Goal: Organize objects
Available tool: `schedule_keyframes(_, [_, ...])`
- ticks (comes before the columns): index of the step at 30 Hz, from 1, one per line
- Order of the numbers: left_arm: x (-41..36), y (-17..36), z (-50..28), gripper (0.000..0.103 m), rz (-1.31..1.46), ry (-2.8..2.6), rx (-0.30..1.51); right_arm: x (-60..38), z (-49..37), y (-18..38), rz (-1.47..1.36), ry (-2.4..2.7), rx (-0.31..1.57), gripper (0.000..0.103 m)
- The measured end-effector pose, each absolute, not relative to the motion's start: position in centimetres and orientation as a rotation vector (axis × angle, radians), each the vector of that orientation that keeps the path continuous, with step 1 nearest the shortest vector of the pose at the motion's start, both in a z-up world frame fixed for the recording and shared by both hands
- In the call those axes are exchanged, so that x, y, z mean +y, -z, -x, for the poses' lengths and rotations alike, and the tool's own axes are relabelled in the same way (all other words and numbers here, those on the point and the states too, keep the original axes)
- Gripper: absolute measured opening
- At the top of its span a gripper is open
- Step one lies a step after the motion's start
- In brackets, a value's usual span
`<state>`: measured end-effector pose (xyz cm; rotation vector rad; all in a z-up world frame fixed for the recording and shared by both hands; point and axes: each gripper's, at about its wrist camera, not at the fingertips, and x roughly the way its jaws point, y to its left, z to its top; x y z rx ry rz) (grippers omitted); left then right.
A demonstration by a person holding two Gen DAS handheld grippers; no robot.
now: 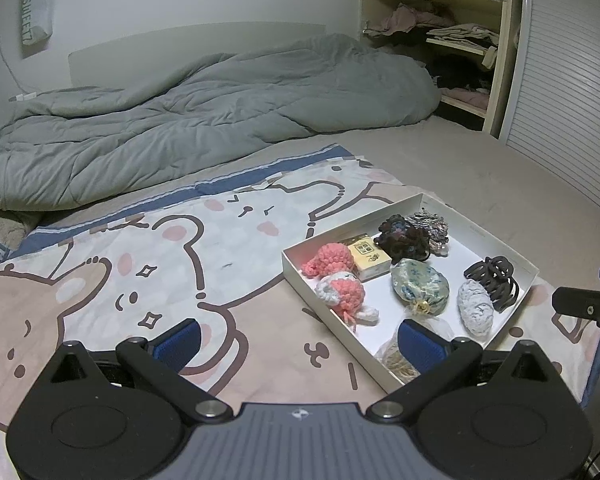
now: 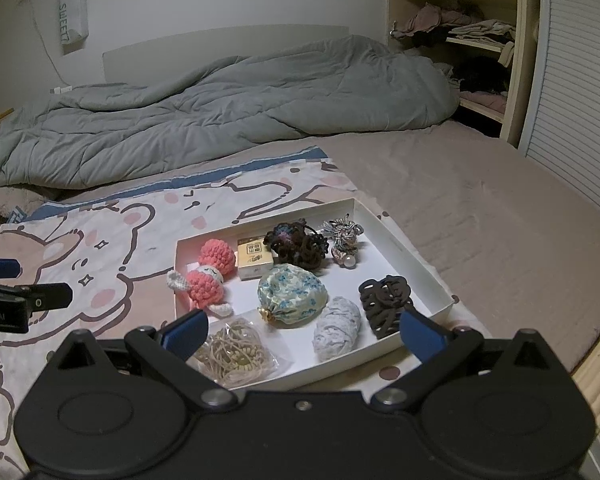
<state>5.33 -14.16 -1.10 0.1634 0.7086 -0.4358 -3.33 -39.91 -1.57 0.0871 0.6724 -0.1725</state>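
A white tray (image 2: 404, 248) of small trinkets sits on a cartoon blanket (image 2: 112, 248) on the bed, a pink crochet toy (image 2: 206, 282) at its left end and a dark hair claw (image 2: 384, 304) at its right. Both the left gripper (image 1: 298, 340) and right gripper (image 2: 302, 332) hover near the tray, jaws spread, holding nothing.
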Motion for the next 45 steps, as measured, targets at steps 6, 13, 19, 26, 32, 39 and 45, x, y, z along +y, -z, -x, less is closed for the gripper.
schedule_keyframes(6, [-14.22, 1.08, -5.32, 0.103, -0.164, 0.435, 0.708, -39.96, 3.38, 1.65, -0.089, 0.174, 0.674, 0.103])
schedule_keyframes(13, [-14.19, 1.10, -5.32, 0.103, -0.165, 0.437, 0.710, -39.91, 3.36, 1.77, -0.088, 0.175, 0.677, 0.103])
schedule_keyframes(19, [-14.13, 1.14, -5.33, 0.103, -0.174, 0.435, 0.705, -39.88, 3.37, 1.79, -0.087, 0.175, 0.677, 0.103])
schedule_keyframes(26, [-14.18, 1.19, -5.23, 0.103, -0.175, 0.439, 0.707, -39.81, 3.28, 1.84, -0.086, 0.174, 0.679, 0.103])
schedule_keyframes(32, [-14.18, 1.23, -5.22, 0.103, -0.174, 0.439, 0.710, -39.80, 3.29, 1.84, -0.087, 0.174, 0.679, 0.103])
schedule_keyframes(39, [-14.20, 1.27, -5.24, 0.103, -0.176, 0.441, 0.713, -39.75, 3.31, 1.89, -0.086, 0.175, 0.680, 0.103])
schedule_keyframes(45, [-14.21, 1.40, -5.29, 0.103, -0.176, 0.441, 0.717, -39.80, 3.26, 1.83, -0.086, 0.175, 0.680, 0.103])
